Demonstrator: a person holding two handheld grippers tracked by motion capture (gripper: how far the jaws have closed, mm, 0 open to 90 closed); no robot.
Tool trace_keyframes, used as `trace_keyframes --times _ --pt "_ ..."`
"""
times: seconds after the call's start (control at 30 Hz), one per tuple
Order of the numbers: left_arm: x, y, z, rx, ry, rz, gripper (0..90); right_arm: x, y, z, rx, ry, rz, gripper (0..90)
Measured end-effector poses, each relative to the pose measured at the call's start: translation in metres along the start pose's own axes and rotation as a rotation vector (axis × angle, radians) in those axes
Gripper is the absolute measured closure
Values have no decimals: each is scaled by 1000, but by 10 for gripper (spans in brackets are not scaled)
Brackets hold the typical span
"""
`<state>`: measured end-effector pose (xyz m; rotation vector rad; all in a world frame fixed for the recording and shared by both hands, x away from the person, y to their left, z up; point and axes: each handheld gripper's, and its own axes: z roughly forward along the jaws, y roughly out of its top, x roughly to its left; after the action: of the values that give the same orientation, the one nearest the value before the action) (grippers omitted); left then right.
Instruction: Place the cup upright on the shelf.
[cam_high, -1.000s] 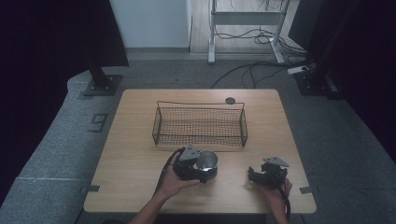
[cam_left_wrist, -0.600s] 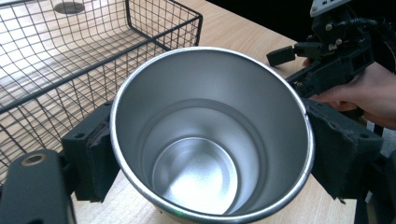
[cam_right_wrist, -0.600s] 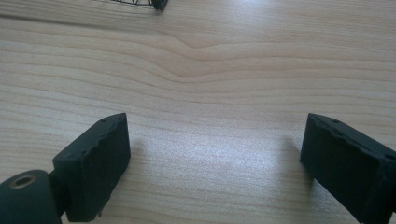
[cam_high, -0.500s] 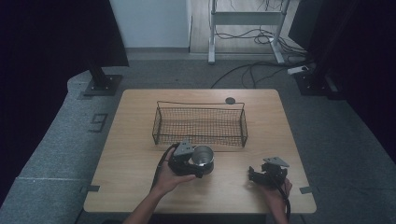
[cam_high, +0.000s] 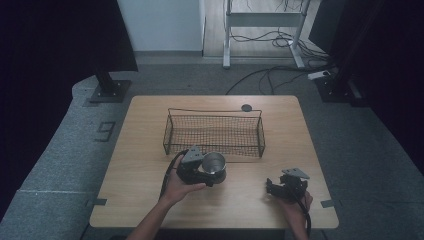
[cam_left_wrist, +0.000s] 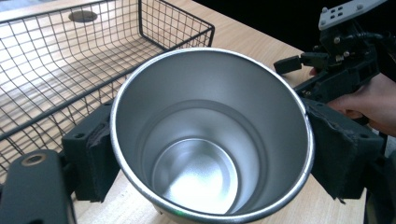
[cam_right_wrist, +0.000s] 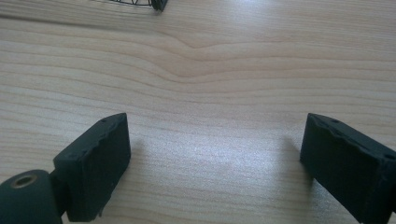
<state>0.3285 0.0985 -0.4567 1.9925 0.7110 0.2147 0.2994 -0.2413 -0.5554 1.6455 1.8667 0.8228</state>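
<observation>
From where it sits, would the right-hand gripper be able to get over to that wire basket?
Probably yes. The right gripper rests with open, empty jaws near the table's front edge, and bare wood lies between it and the basket. The left gripper, holding the steel cup, sits off to the side.

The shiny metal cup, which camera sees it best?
The left gripper view: the metal cup is close up there, open mouth and bare inside plain, black pads against both sides. The high view shows the cup small, beside the wire basket.
</observation>
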Motion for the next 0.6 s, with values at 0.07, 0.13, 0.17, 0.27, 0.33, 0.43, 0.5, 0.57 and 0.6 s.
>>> trace_keyframes --times 0.07,0.13,0.17,0.27,0.33,0.43,0.5,0.57,0.6 --pt "1 2 -1 -3 2 0 148 0 0 0 0 0 0 86" --pt "3 4 -3 -6 8 2 148 0 0 0 -1 0 0 86" --pt "3 6 -4 -9 10 2 148 0 0 0 0 -1 -1 86" --pt "6 8 -6 -10 18 9 148 0 0 0 -1 -1 1 86" --pt "8 10 -7 -11 21 9 148 0 0 0 -1 -1 1 86" --pt "10 11 -8 -12 24 7 148 0 0 0 -1 -1 1 86" --pt "12 12 -8 -12 26 5 148 0 0 0 -1 -1 1 86" --pt "13 12 -9 -11 30 5 148 0 0 0 -1 -1 1 86" --pt "13 13 -9 -11 33 5 148 0 0 0 -1 -1 1 86"
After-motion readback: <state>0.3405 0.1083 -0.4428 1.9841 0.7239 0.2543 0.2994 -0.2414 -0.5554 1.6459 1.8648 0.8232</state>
